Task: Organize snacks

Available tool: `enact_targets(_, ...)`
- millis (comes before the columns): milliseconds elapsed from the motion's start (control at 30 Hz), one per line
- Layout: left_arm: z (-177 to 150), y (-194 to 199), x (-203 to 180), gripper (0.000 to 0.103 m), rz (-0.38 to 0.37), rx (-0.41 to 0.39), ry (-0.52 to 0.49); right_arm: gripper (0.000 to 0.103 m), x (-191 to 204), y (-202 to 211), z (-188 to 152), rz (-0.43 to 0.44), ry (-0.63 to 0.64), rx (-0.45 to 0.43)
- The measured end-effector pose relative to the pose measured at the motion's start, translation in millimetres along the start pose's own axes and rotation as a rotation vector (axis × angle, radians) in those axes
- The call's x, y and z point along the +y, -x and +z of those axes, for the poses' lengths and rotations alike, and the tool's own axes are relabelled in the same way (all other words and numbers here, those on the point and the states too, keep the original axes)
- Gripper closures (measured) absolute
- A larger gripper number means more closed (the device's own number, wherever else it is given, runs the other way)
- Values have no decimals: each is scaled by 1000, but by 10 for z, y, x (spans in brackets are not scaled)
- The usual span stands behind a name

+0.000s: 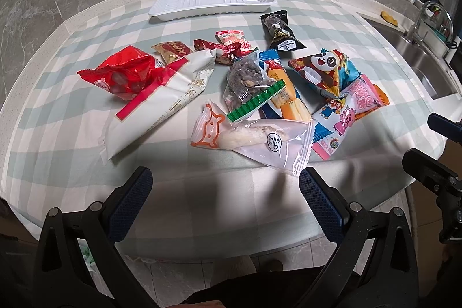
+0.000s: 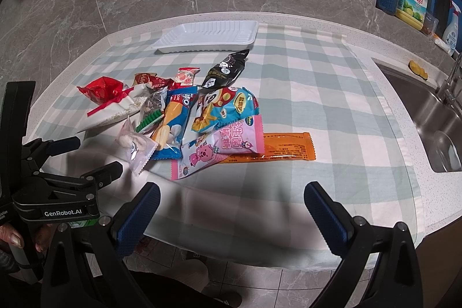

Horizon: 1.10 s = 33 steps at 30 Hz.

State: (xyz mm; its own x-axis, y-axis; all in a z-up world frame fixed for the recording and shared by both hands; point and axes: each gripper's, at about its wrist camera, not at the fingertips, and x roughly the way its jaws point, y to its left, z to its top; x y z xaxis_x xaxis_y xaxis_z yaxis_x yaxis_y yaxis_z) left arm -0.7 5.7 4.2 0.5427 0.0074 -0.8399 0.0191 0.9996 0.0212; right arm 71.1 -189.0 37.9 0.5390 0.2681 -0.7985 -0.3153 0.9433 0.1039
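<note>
The left tool [image 1: 225, 181] hangs over the near edge of the desk [image 1: 202, 210] with its fingers spread wide and nothing between them. Ahead of it and off to its left lies a red bag [image 1: 121, 77], partly overlapping a long white pouch [image 1: 161, 103]. Straight ahead, just past the fingertips, a clear packet with an orange print [image 1: 248, 140] rests on the checked cloth, and beyond that a nut bag with a green clip [image 1: 248, 85] leans on a blue and orange wrapper [image 1: 283, 94]. Farthest ahead, near the wall, sits the white tray [image 1: 212, 2], with no snack in it. To the right, the right tool [image 2: 232, 197] is likewise spread wide and holding nothing; ahead and left of it a pink packet [image 2: 219, 149] lies over an orange bar wrapper [image 2: 286, 146], with a panda packet [image 2: 222, 108] and a black packet [image 2: 225, 71] beyond. A steel sink [image 2: 427, 117] lies far to its right.
</note>
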Motion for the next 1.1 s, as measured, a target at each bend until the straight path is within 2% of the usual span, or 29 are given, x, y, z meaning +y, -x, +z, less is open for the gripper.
enact_targets(1100,-9,12,31,0,-2,-3,4,1,59,15,-1,0,1,-2)
